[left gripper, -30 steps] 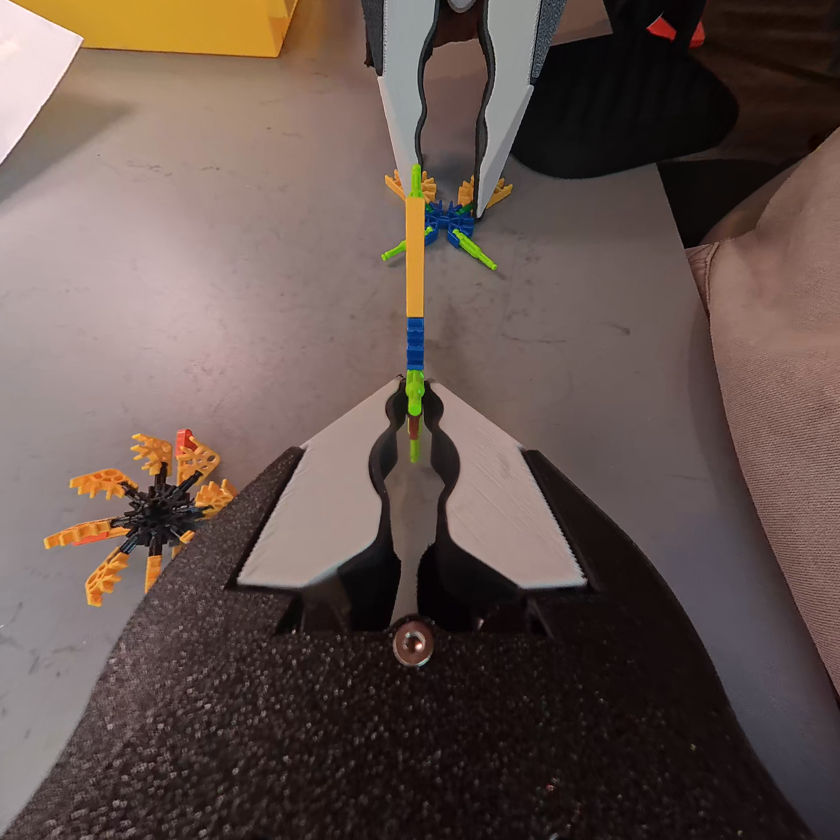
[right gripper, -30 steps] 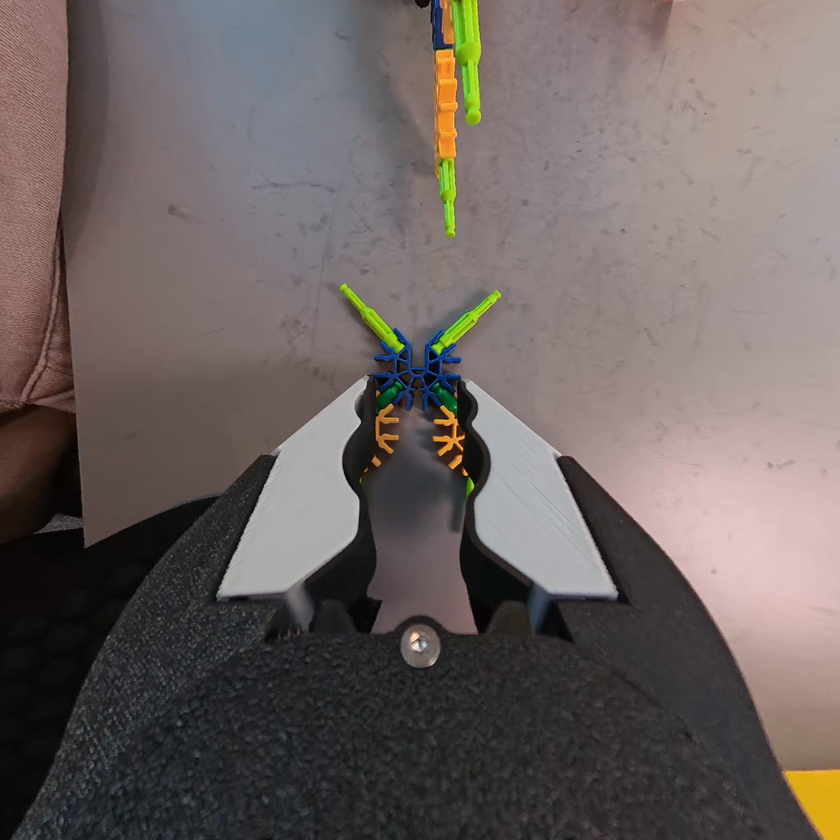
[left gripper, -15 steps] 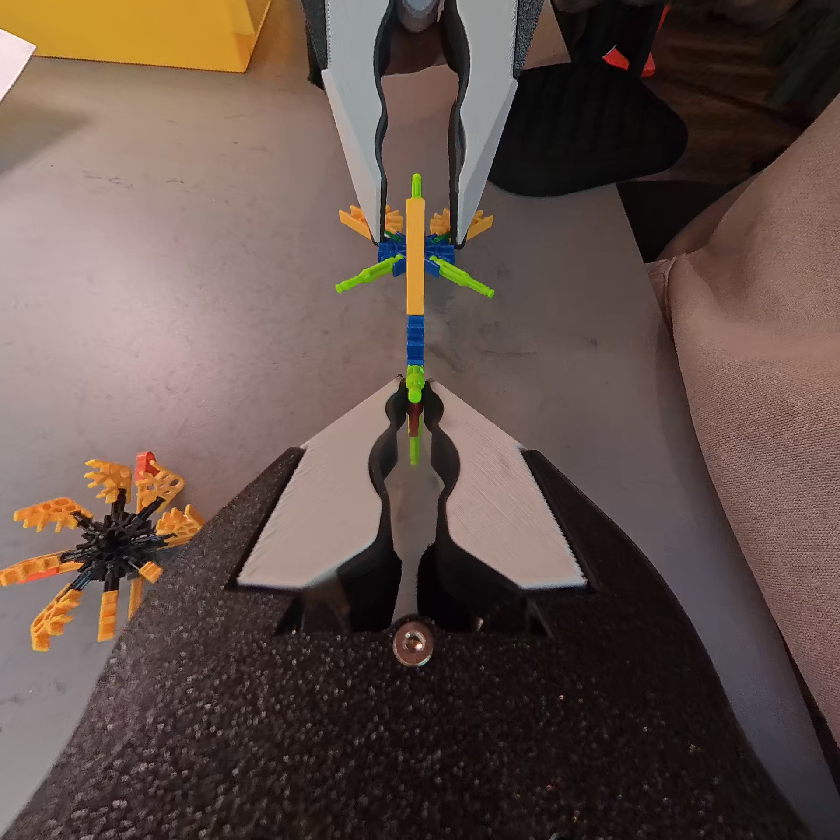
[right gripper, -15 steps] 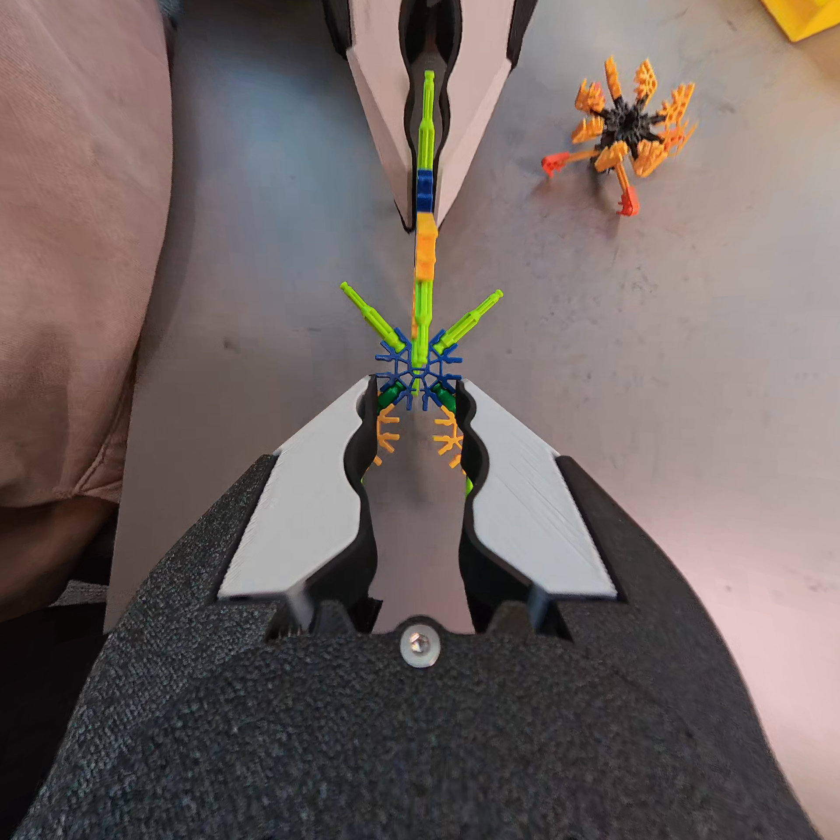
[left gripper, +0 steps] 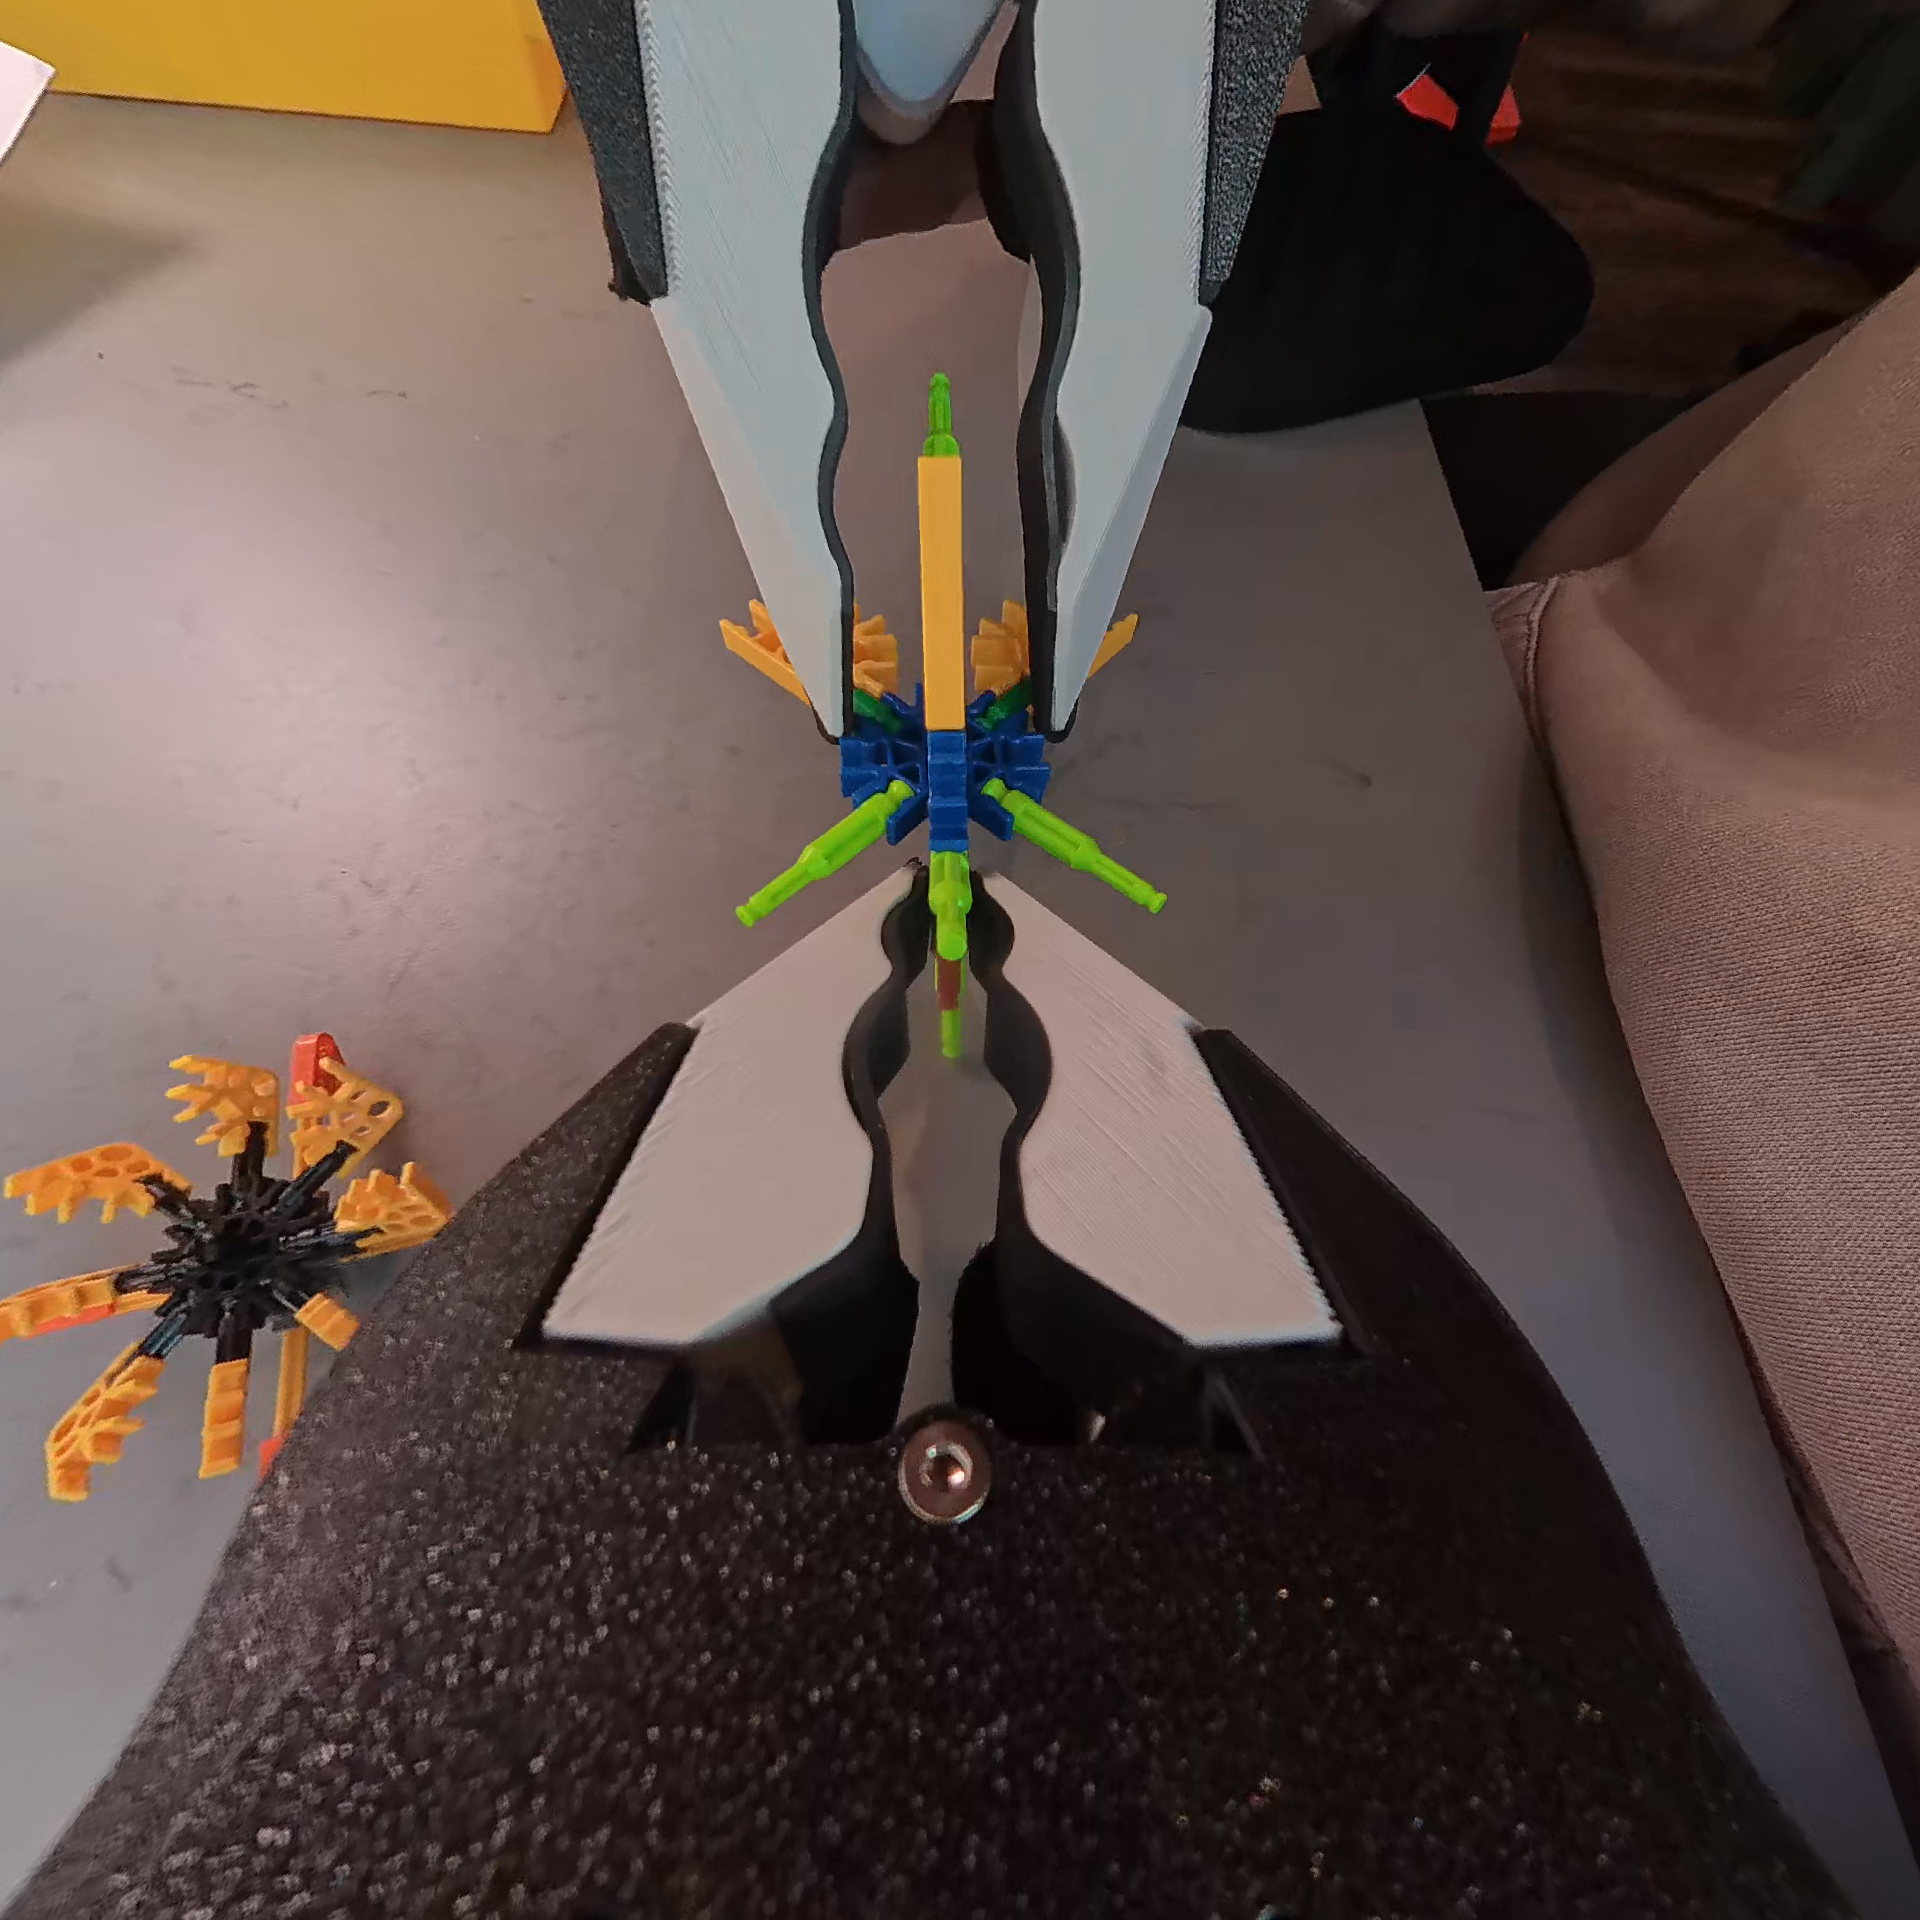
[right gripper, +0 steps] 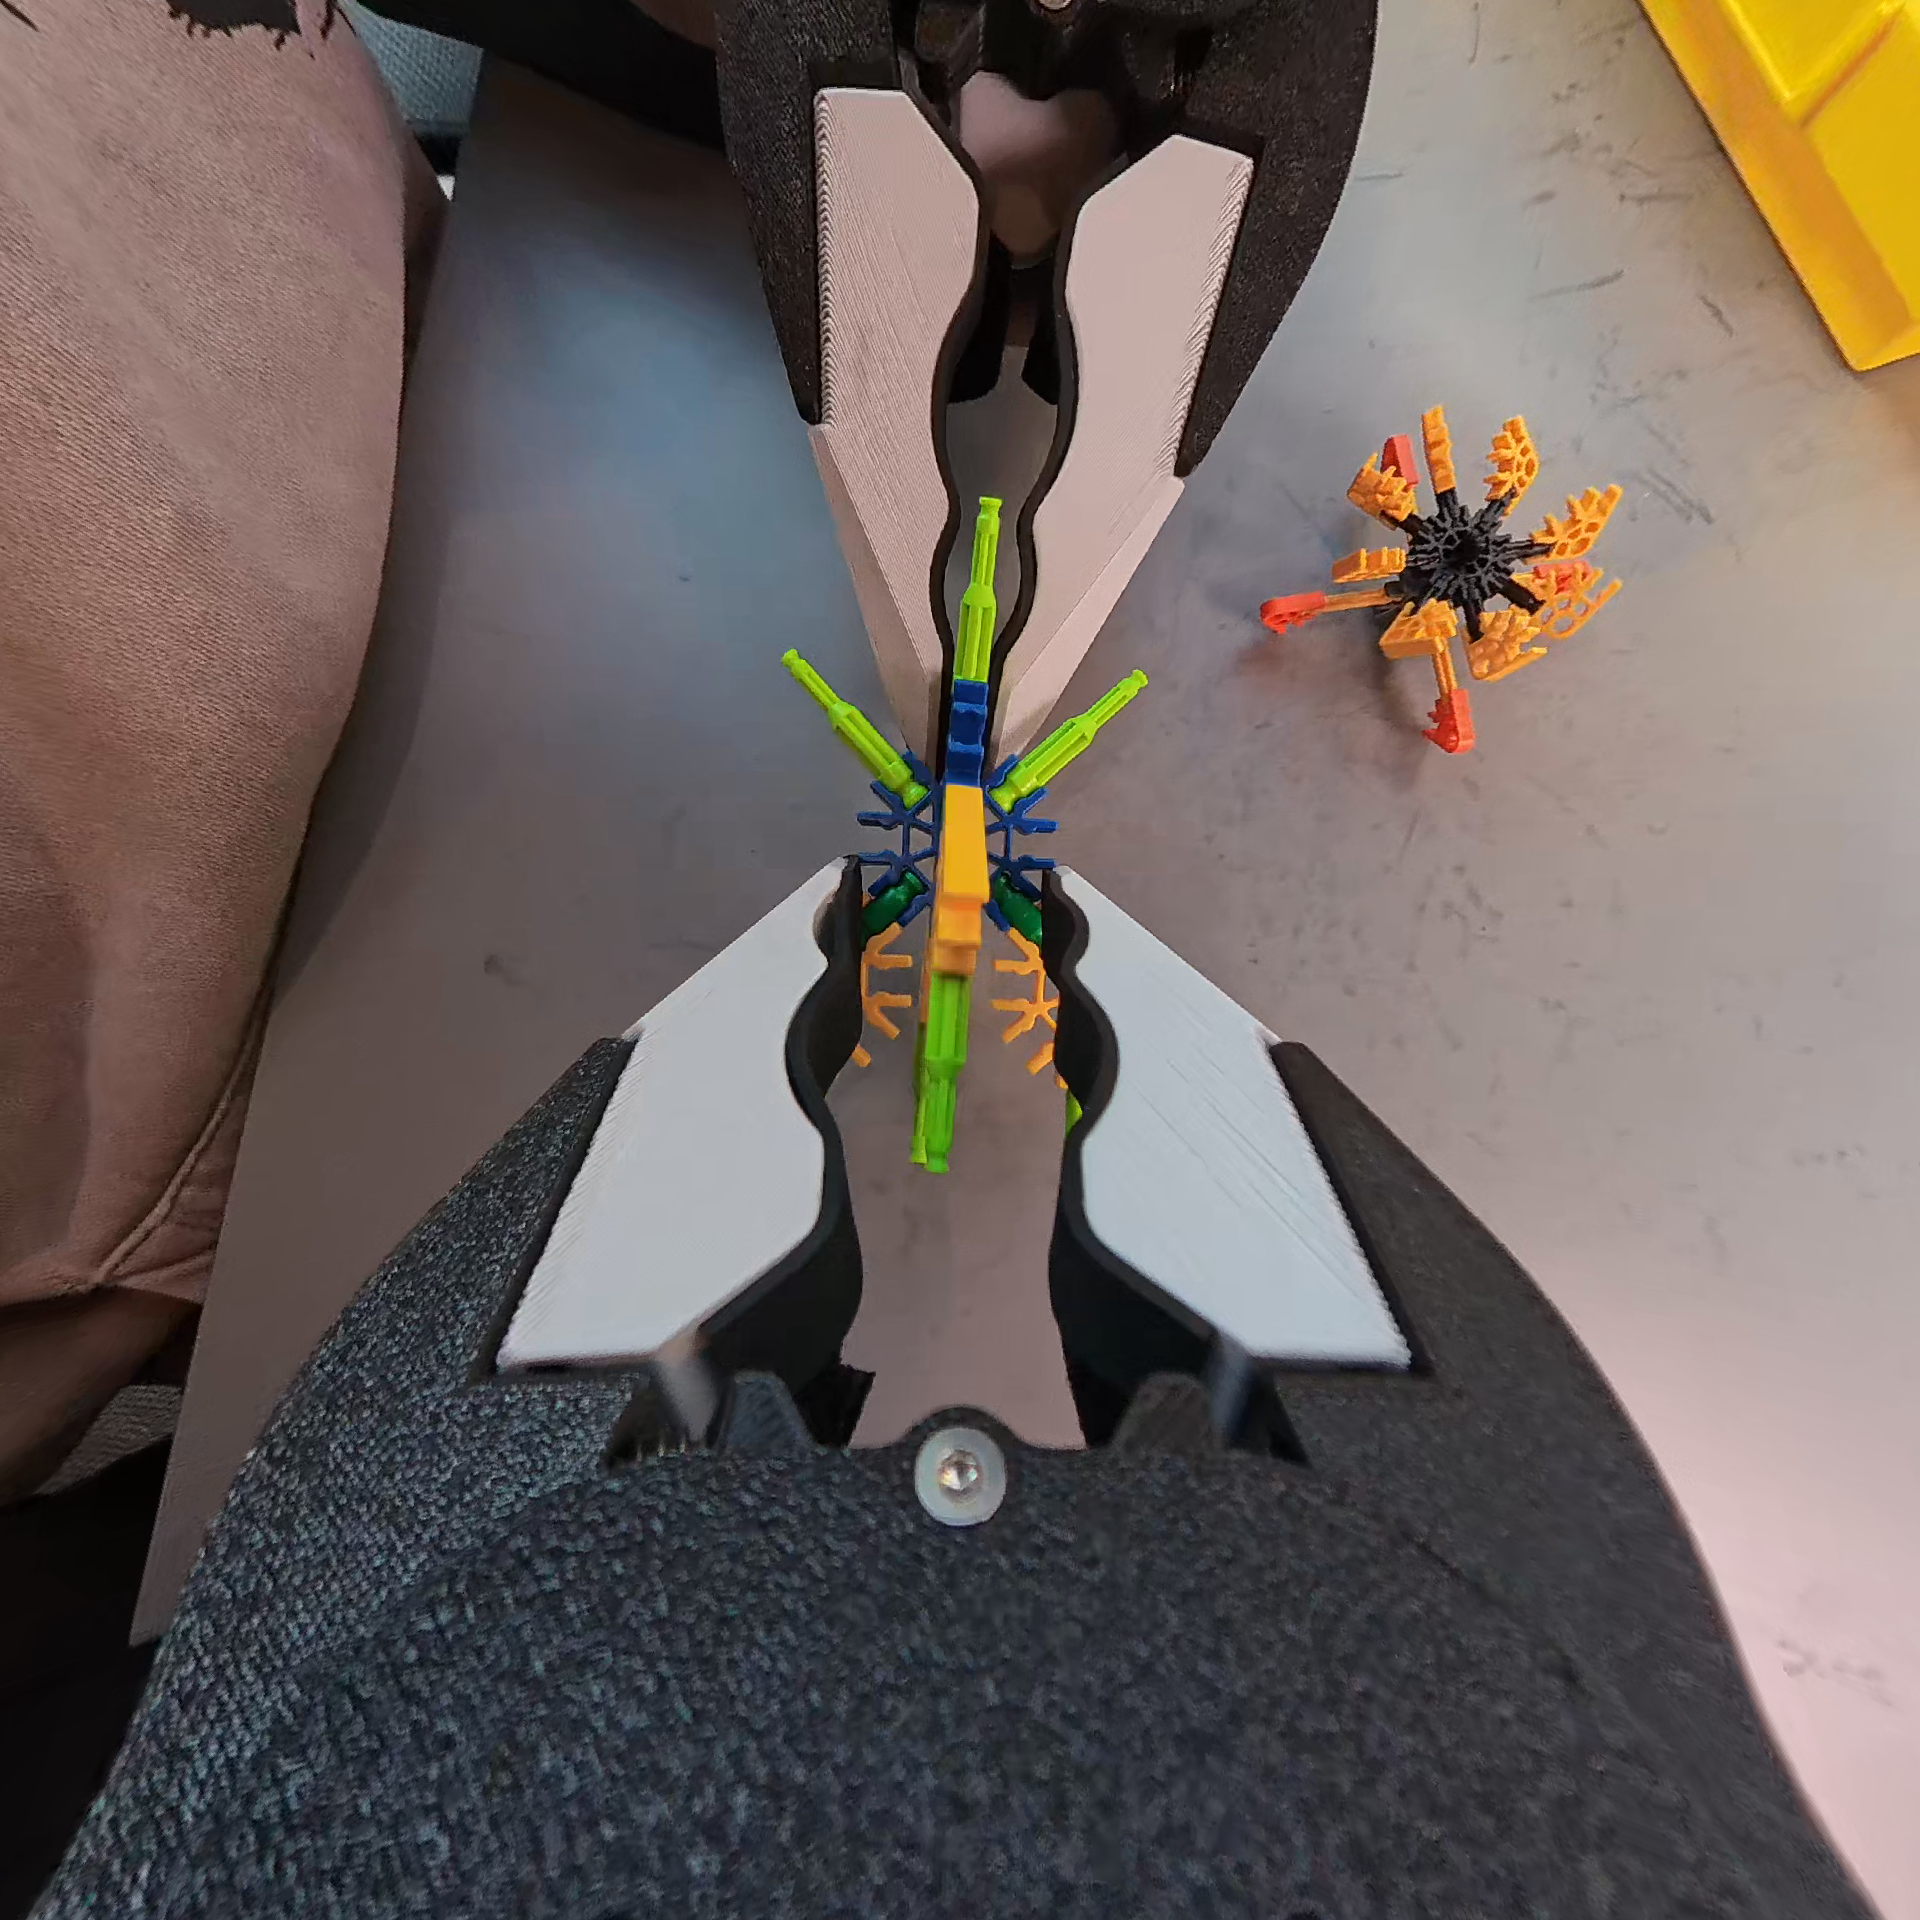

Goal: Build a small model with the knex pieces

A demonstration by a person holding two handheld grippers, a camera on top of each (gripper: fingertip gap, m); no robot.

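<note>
— Left wrist view: grey table, yellow bin at its far edge, and the black-and-orange spoked piece lying alone.

— Left gripper pinches the rod assembly; right gripper clamps the blue connector cluster, rod laid across it.

Left gripper: my jaws are pinched nearly together at the tips, clamping something thin between them, white fingers converging to a point.
Right gripper: my jaws sit a little apart, pressed against what they hold from both sides.
Facing: the two grippers point tip to tip, almost meeting.
Right gripper from the left view: fingers reach down from the top edge.
Left gripper from the right view: fingers closed narrow.
</note>
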